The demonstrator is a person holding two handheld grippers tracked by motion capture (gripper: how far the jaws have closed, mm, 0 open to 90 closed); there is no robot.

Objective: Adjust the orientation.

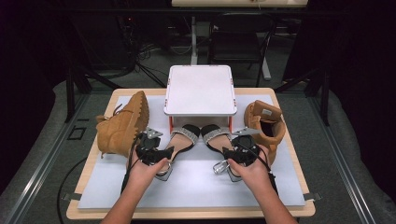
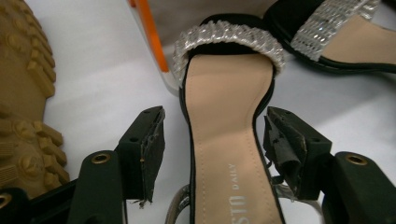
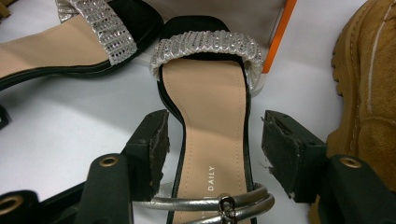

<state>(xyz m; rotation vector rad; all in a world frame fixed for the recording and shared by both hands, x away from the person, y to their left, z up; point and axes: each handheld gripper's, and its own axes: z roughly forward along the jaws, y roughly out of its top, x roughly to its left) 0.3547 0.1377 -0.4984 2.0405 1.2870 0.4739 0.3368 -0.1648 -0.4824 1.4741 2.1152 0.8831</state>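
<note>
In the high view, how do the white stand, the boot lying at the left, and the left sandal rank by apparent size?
1. White stand, largest.
2. Boot.
3. Left sandal, smallest; a hand and the left gripper partly cover it.

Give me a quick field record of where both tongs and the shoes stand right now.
left tongs: open, astride left sandal, pads apart from it
right tongs: open, astride right sandal
sandal toes: under white stand
left boot: on its side, sole showing
right boot: upright, right of the sandals
surface: white mat
</note>
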